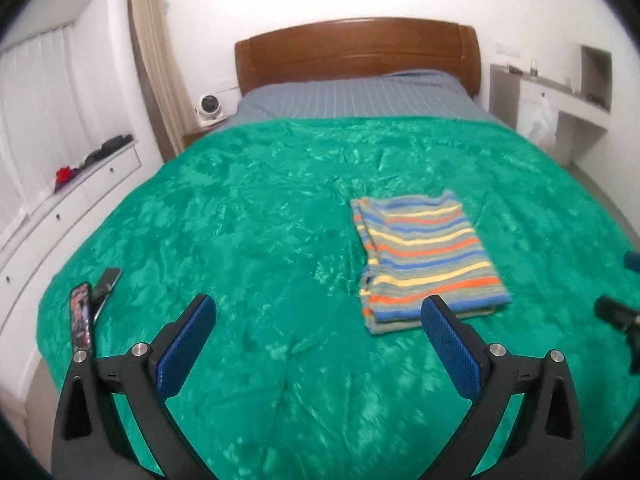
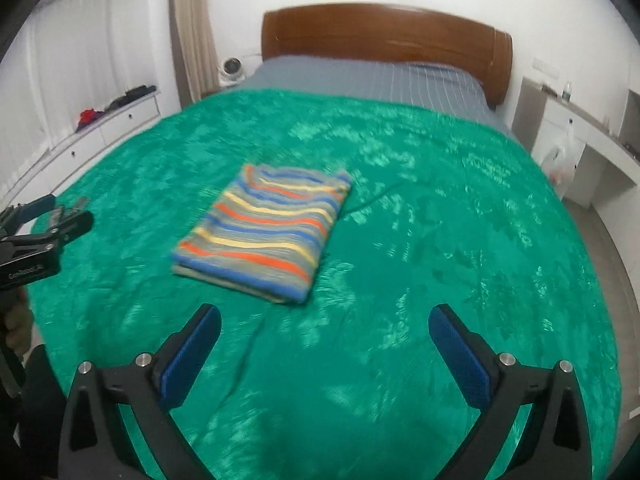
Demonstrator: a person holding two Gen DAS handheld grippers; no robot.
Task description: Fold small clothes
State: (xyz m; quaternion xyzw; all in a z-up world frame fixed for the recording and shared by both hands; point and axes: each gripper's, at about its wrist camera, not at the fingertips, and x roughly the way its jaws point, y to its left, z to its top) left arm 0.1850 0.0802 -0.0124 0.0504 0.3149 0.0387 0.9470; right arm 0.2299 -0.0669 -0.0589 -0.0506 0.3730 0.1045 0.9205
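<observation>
A: Green plush blanket (image 1: 248, 208), item one: covers the bed (image 2: 360, 76) from the foot up to the grey sheet. Soft, creased; anything set on it will sag a little.

B: Item two?

A: Striped shirt (image 2: 266, 228), one piece, lying folded in a flat rectangle near the middle of the blanket, well apart from both tools. By my reading the folding is close to done; what remains is squaring the edges or pressing it flat.

B: Item three?

A: Left hand-held gripper (image 1: 316, 320), jaws spread wide, holding nothing, hovering just short of the shirt's near edge. Right hand-held gripper (image 2: 326, 330), likewise wide and empty, nearer the foot of the bed.

B: Handling note?

A: Come in low, pinch all layers together at a corner, and avoid catching the blanket beneath. Small item: phone (image 1: 81, 316), left edge, keep clear.
</observation>
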